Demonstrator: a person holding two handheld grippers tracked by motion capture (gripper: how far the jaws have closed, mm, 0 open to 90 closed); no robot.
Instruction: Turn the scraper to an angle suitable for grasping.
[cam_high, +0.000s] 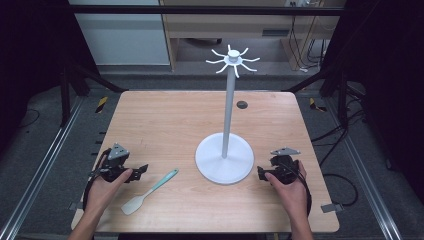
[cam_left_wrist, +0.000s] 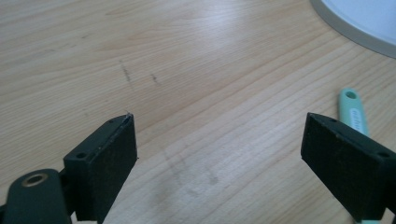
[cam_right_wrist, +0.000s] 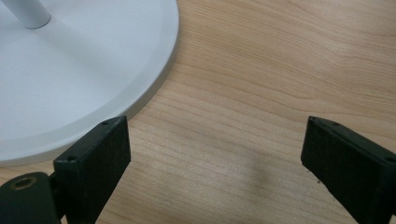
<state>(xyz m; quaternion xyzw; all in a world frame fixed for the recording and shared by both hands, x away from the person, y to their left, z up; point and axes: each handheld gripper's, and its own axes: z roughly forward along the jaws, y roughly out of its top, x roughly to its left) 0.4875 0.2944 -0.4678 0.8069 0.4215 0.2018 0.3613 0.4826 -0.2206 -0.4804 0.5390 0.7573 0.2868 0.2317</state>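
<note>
A mint-handled spatula (cam_high: 148, 192) with a white blade lies on the wooden table (cam_high: 165, 120) near the front left. A white stand (cam_high: 224, 160) has a round base, a tall pole and a ring of hooks (cam_high: 233, 60) on top. My left gripper (cam_high: 143, 170) rests low at the table's left, open, with bare wood between its jaws; the spatula's handle end (cam_left_wrist: 353, 108) sits just beyond its right jaw. My right gripper (cam_high: 260, 172) is open beside the stand's base (cam_right_wrist: 84, 74), which lies beyond its left jaw.
A small dark round hole (cam_high: 242, 104) sits in the table at the back right. Dark metal frame posts stand at both sides, and cables lie on the floor to the right. Bare wood stretches across the table's middle and back.
</note>
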